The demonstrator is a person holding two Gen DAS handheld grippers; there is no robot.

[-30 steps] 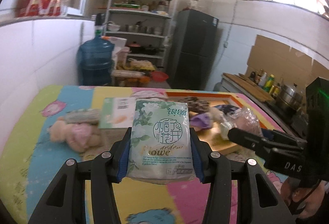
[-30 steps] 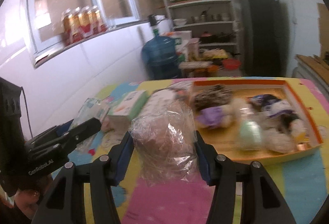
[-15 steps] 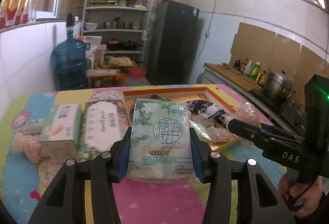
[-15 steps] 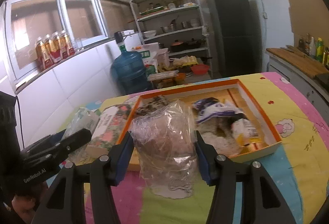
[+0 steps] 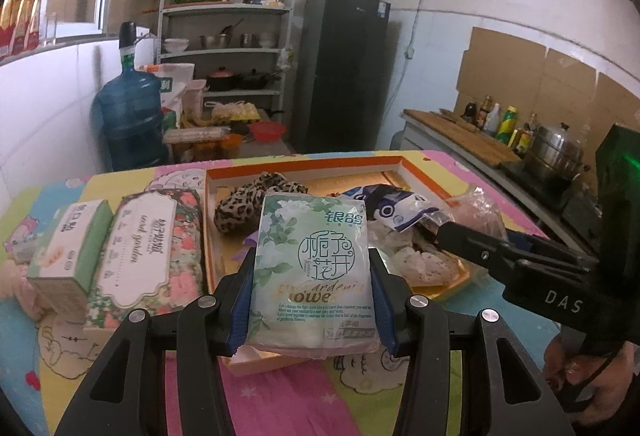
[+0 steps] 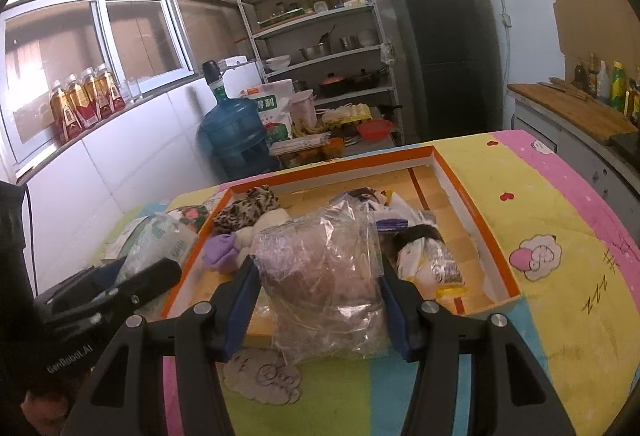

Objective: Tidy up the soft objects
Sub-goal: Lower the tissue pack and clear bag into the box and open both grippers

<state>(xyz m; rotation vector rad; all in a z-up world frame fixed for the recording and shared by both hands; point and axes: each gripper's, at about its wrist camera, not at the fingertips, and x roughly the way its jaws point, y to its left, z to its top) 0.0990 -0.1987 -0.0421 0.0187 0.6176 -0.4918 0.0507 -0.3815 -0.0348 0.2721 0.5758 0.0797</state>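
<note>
Left wrist view: the left gripper [image 5: 312, 300] is clamped on a tissue pack [image 5: 311, 272] held over the near rim of the orange tray [image 5: 416, 172]; tissue boxes [image 5: 148, 248] crowd the tray's left edge

Right wrist view: the right gripper [image 6: 320, 300] grips a clear plastic bag [image 6: 322, 276] above the tray's near edge, bare floor showing at the tray's far right corner [image 6: 424, 188]

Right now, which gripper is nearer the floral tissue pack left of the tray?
Left. The left gripper, shut on a white tissue pack, hangs just right of the floral tissue pack. The right gripper, holding a clear bag, is farther right, over the tray.
</note>
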